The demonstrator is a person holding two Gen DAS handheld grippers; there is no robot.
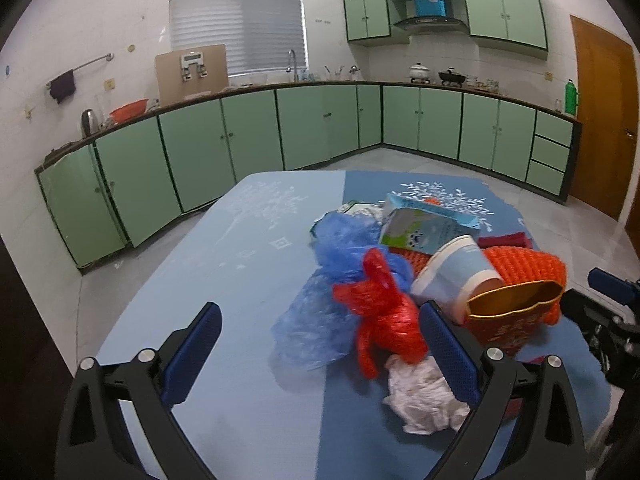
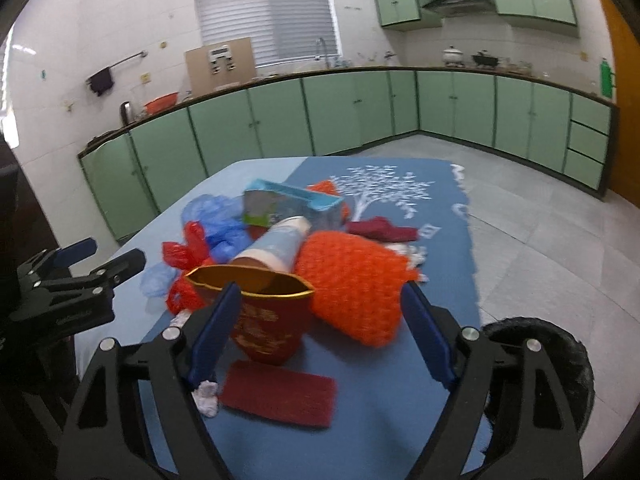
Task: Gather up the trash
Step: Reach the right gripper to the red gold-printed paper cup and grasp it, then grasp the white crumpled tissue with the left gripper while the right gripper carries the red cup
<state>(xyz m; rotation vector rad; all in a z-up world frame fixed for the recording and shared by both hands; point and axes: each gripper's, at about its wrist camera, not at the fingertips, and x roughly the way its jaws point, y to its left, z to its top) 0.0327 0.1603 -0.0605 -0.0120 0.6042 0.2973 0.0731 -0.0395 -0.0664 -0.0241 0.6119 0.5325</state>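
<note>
A: What is the pile sitting on?

B: A blue table (image 1: pixel 224 264), lighter on the left half, with a darker blue cloth (image 2: pixel 404 184) printed with a white tree lying over the right half. The trash is bunching up across the seam: a blue plastic bag (image 1: pixel 332 280), a red plastic bag (image 1: pixel 380 316), a crumpled white tissue (image 1: pixel 424 400), a milk carton (image 1: pixel 424 224), a paper cup (image 1: pixel 452 276) lying on its side, an orange knitted pouch (image 2: pixel 352 288) and a red envelope with a gold rim (image 2: pixel 264 320). A dark red flat pad (image 2: pixel 280 394) is lying just in front of the envelope.

A: And the room?

B: A kitchen. Pale green cabinets (image 1: pixel 248 132) are running along two walls under a dark counter, more are hanging above a range hood (image 1: pixel 432 20), a blind is covering the window (image 1: pixel 236 12), and a wooden door (image 1: pixel 600 120) is standing at the right. Grey tile is covering the floor.

A: How are the tools standing?

B: The left gripper (image 1: pixel 320 340) is hanging spread wide over the red bag and tissue, gripping nothing. The right gripper (image 2: pixel 320 328) is also gaping, its jaws straddling the envelope and pouch; its pads are not pressing on either.
</note>
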